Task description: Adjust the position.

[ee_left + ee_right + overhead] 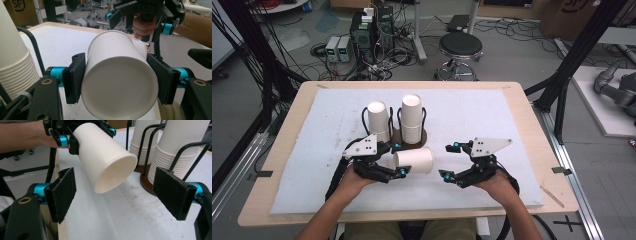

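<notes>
High view: left tool [399, 159] clamps a paper cup [414, 160] lying sideways above the desk [522, 100]; right tool [451, 160] gapes wide, holding nothing.

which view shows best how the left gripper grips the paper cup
The left gripper view: both jaws press the sides of the paper cup near its base. The right gripper view shows its open mouth; the high view shows it sideways in the left gripper.

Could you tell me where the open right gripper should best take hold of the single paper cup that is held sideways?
Grip the cup near its open rim, which points at the right gripper, pads on opposite sides of the wall; the left gripper already occupies the base end.
</notes>
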Tool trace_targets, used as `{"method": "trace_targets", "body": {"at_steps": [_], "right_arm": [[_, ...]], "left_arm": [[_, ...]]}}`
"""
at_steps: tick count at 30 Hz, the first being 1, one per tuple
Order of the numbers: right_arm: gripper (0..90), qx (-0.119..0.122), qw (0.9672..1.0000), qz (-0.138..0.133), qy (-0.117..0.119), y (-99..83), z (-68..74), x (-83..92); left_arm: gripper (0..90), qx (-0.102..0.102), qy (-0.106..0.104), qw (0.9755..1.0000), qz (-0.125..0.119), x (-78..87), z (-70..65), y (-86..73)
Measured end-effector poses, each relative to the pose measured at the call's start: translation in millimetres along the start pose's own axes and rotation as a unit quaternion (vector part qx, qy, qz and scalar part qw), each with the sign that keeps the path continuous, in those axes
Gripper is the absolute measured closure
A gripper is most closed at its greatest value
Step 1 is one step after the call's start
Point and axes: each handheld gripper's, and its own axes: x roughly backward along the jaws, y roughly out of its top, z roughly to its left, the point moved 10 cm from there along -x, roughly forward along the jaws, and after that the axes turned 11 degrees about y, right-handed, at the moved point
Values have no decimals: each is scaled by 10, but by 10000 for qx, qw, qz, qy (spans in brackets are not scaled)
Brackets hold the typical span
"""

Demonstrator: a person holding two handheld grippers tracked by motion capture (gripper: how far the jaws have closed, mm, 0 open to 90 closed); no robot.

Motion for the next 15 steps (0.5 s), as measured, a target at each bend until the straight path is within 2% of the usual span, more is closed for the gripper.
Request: {"method": "trace_targets", "body": {"at_steps": [5,15], "right_arm": [[198,-137,9999,-104,18,-107,-16,-66],[198,-206,9994,-157,241,-140,40,-159]], "left_arm": [[341,55,-81,9998,-190,30,-38,-9],[341,117,-255,9989,-367,39,-118,6]]}}
